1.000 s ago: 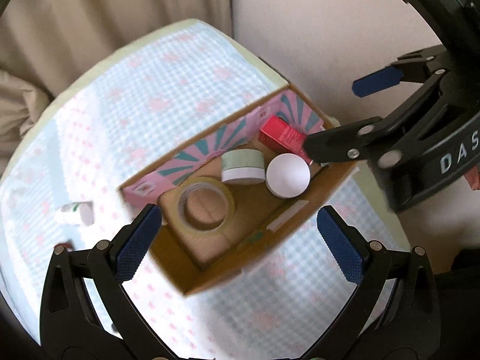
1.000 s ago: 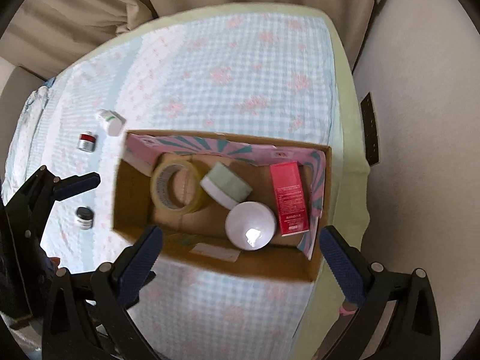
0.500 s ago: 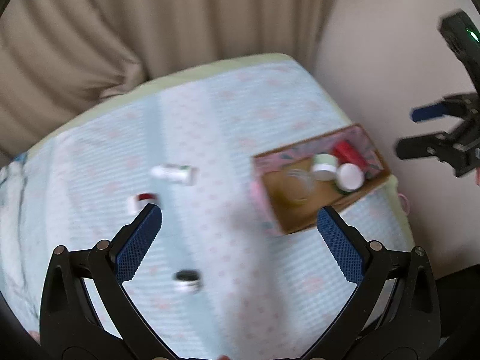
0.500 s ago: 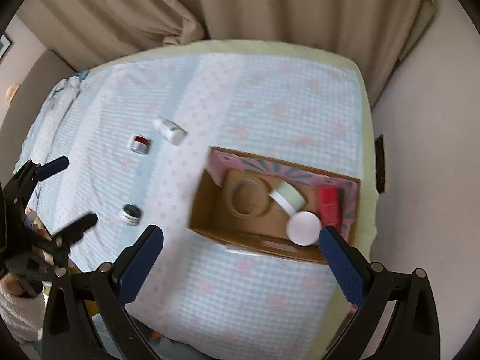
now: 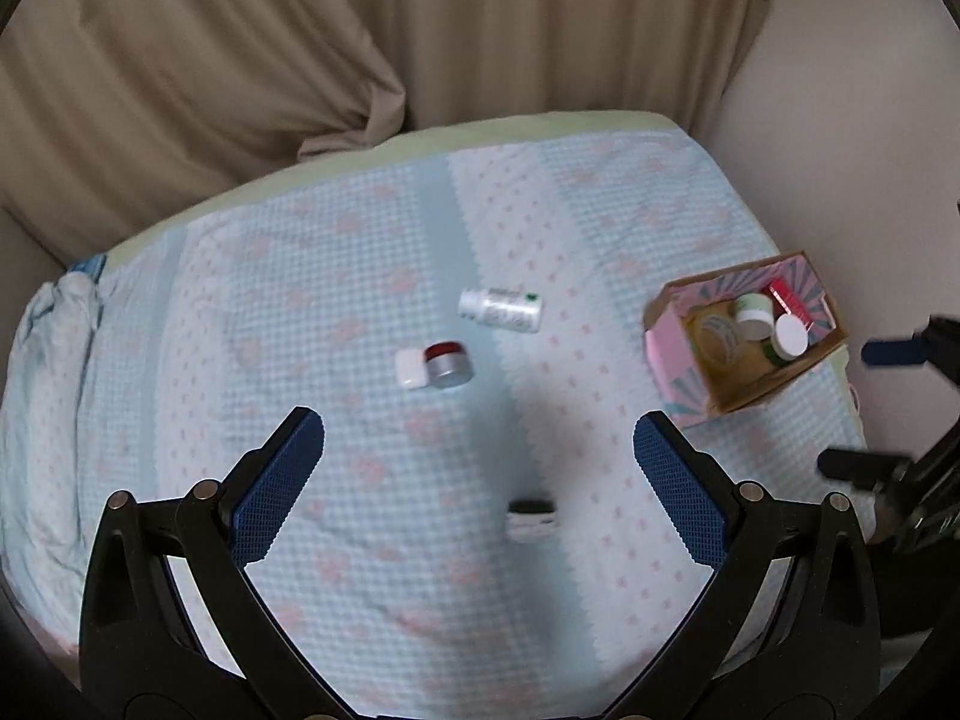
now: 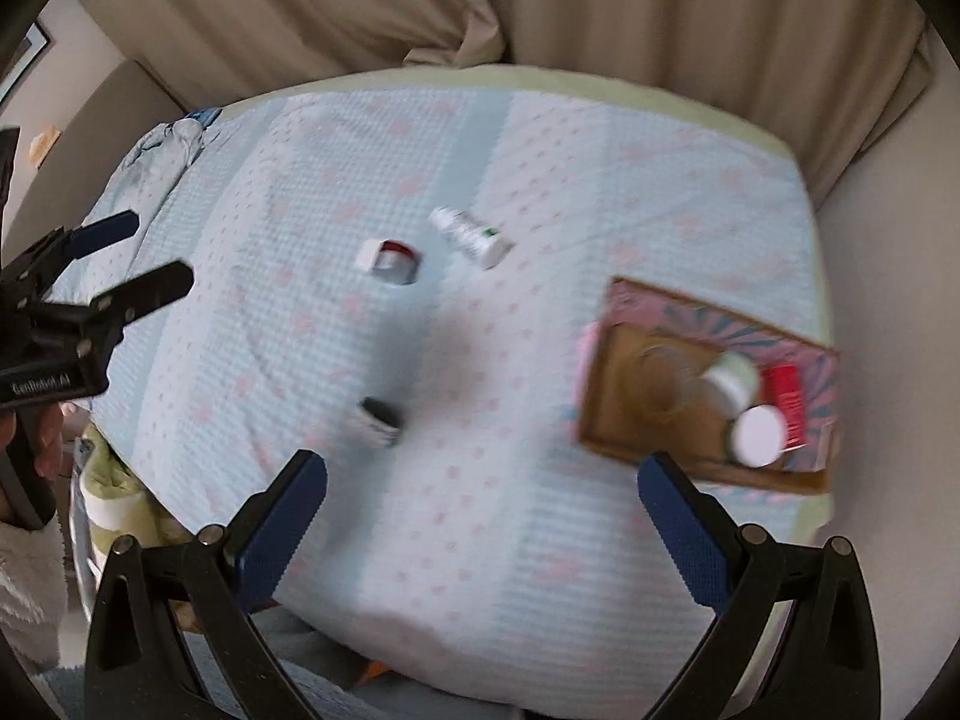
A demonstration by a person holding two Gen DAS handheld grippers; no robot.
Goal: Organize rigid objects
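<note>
A cardboard box (image 5: 774, 384) with a pink patterned lining sits at the bed's right edge; it also shows in the right wrist view (image 6: 606, 384). It holds a tape roll (image 5: 717, 333), a green jar (image 5: 753, 315), a white-lidded jar (image 5: 791, 337) and a red carton (image 5: 791, 299). Loose on the blue checked cover lie a white bottle (image 5: 501, 309), a red-topped silver jar (image 5: 447, 365) and a small black-lidded jar (image 5: 531, 517). My left gripper (image 5: 480, 480) is open and empty above the cover. My right gripper (image 6: 480, 510) is open and empty near the front edge.
Beige curtains (image 5: 300, 60) hang behind the bed. A wall (image 5: 840, 120) stands right of the box. Rumpled blue cloth (image 5: 60, 312) lies at the cover's left end. The right wrist view is blurred.
Both grippers have pulled up and back from the box. The left view has swung left, so the loose bottle and jars now sit in the middle.
</note>
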